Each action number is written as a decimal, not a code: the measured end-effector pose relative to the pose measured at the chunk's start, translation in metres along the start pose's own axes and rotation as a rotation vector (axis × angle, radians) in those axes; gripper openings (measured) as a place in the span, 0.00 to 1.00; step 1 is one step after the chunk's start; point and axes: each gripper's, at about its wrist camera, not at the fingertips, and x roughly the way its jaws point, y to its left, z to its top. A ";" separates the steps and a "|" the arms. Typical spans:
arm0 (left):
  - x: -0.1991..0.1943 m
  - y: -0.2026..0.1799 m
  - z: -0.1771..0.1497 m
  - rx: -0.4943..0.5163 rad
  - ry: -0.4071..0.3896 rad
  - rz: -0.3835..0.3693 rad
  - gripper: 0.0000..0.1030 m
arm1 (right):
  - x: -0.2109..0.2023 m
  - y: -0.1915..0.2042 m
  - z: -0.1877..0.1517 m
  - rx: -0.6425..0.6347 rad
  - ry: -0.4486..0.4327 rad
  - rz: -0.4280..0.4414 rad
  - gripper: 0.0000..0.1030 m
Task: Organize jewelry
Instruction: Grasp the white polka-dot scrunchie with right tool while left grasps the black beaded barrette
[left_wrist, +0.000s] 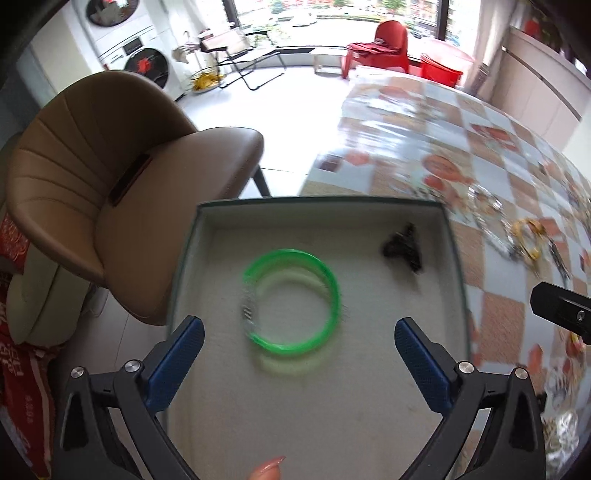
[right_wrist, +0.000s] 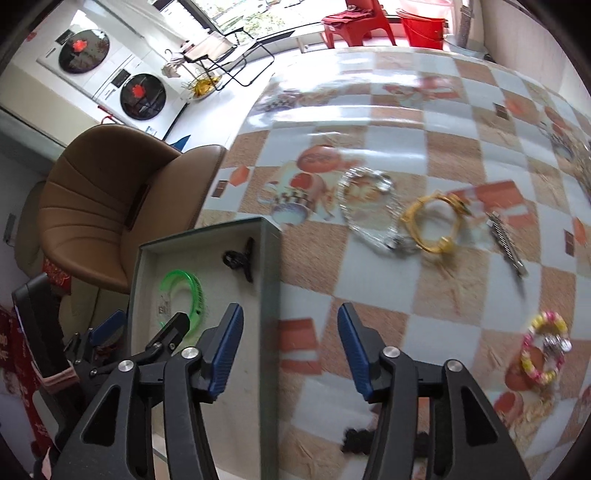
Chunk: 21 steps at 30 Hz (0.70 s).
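An open shallow box (left_wrist: 456, 266) with a pale lining sits at the table's left edge. A green bangle (left_wrist: 295, 301) lies in it, blurred, with a black hair clip (left_wrist: 402, 247) at its far right. My left gripper (left_wrist: 299, 336) is open and empty just above the bangle. My right gripper (right_wrist: 291, 336) is open and empty over the box's right wall (right_wrist: 271, 295). On the table lie a silver chain bracelet (right_wrist: 369, 210), a gold bangle (right_wrist: 432, 225), a metal hair clip (right_wrist: 506, 243) and a pink-and-yellow bead bracelet (right_wrist: 543, 347).
A brown leather chair (left_wrist: 110, 192) stands left of the table. The checkered tablecloth (right_wrist: 406, 122) covers the table. A dark beaded item (right_wrist: 356, 439) lies under my right gripper. Red chair and bucket stand by the window.
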 end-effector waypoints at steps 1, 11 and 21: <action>-0.003 -0.005 -0.002 0.008 0.002 -0.008 1.00 | -0.005 -0.007 -0.004 0.009 -0.003 -0.007 0.63; -0.035 -0.061 -0.020 0.093 0.021 -0.076 1.00 | -0.051 -0.073 -0.038 0.105 -0.038 -0.086 0.82; -0.046 -0.117 -0.042 0.237 0.054 -0.177 1.00 | -0.085 -0.146 -0.084 0.243 -0.018 -0.167 0.84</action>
